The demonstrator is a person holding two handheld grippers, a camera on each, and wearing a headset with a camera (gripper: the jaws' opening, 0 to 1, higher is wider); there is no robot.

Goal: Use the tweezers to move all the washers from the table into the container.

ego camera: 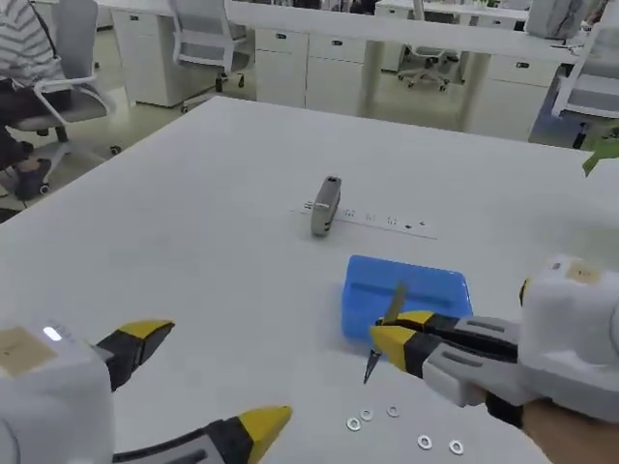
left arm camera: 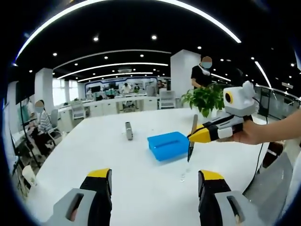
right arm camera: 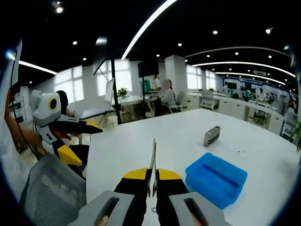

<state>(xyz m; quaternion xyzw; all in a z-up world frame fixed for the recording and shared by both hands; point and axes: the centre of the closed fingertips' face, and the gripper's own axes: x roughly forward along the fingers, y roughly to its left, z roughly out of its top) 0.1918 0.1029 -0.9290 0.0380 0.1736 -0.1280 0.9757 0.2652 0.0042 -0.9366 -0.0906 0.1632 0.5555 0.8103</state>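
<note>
Several small metal washers point(ego camera: 392, 413) lie on the white table point(ego camera: 193, 213) near its front edge. Just behind them sits a shallow blue container point(ego camera: 406, 290). My right gripper point(ego camera: 392, 334) is shut on a pair of tweezers point(ego camera: 372, 365), whose tip points down above the table, left of the container's front edge and behind the washers. The right gripper view shows the tweezers point(right arm camera: 153, 162) pinched between the right gripper's point(right arm camera: 153, 175) jaws, with the container point(right arm camera: 216, 178) to the right. My left gripper point(ego camera: 206, 377) stands open at the front left with nothing between its fingers.
A grey metal block point(ego camera: 326, 205) stands mid-table beside a row of small dark marks point(ego camera: 387, 222). Office chairs point(ego camera: 208, 39) and desks stand beyond the far edge, and a seated person point(ego camera: 24, 68) is at the far left. Bare tabletop stretches to the left.
</note>
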